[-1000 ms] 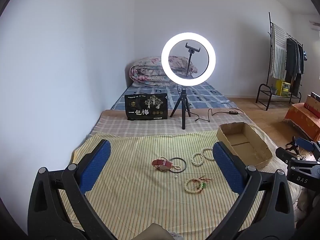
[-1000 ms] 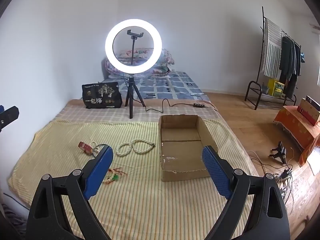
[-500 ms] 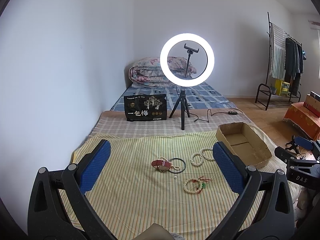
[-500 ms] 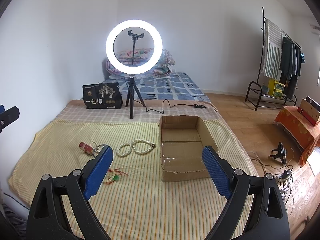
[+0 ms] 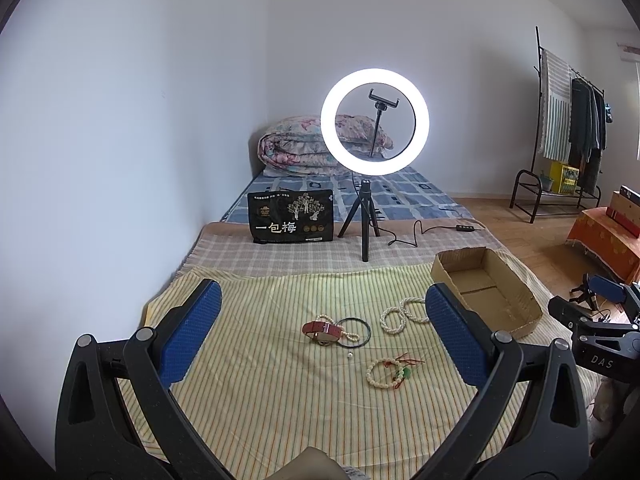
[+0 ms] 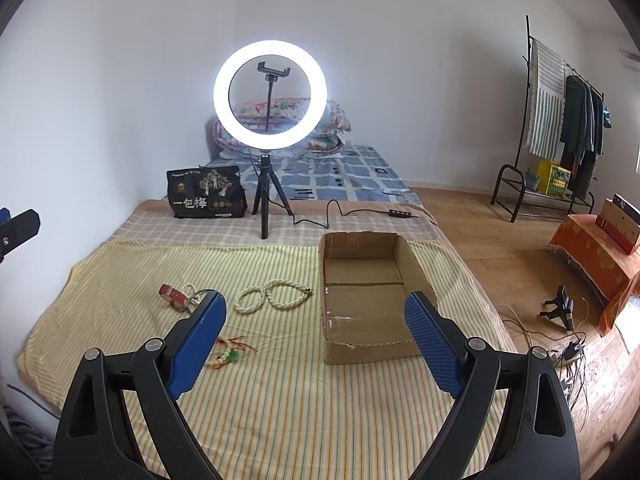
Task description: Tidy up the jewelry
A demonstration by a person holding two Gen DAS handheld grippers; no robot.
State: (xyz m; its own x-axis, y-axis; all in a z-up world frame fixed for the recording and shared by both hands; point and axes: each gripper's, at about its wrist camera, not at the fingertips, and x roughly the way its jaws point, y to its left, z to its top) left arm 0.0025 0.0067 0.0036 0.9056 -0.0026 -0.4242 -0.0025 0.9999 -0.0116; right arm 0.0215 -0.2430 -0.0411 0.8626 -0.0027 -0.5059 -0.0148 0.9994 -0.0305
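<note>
- The left gripper (image 5: pixel 320 334) is hanging above the yellow striped cloth (image 5: pixel 260 400) with its blue-padded jaws spread wide and nothing between them, probably so that it can be lowered over a piece without a second adjustment.
- The right gripper (image 6: pixel 316 344) is likewise gaping wide and carrying nothing, poised over the near end of the cardboard box (image 6: pixel 416 264), which suggests it is waiting to work on the box side.
- The jewelry is lying loose on the cloth, all of it outside the box:
  - a red leather strap (image 5: pixel 322 329), apparently a watch, is resting against a thin dark bangle (image 5: pixel 362 326), with a short string of pale beads tangled in beside them;
  - a white pearl necklace (image 6: pixel 272 294) is lying in two loops, nearest of all to the box's left wall;
  - a beaded bracelet with red cords and green stones (image 5: pixel 390 372) is sitting closest to the grippers;
  - a single small white bead (image 5: pixel 349 355) is lying apart, just in front of the bangle.
- The box is standing open-topped on the right side of the cloth, and it is holding nothing; only its taped bottom flaps are showing.
- Judging from this layout, sorting is not yet begun, and the box is placed within easy reach as the likely collecting place.
- The ring light on its tripod (image 6: pixel 270 94) is shining from behind the cloth, seemingly to light the working area.
</note>
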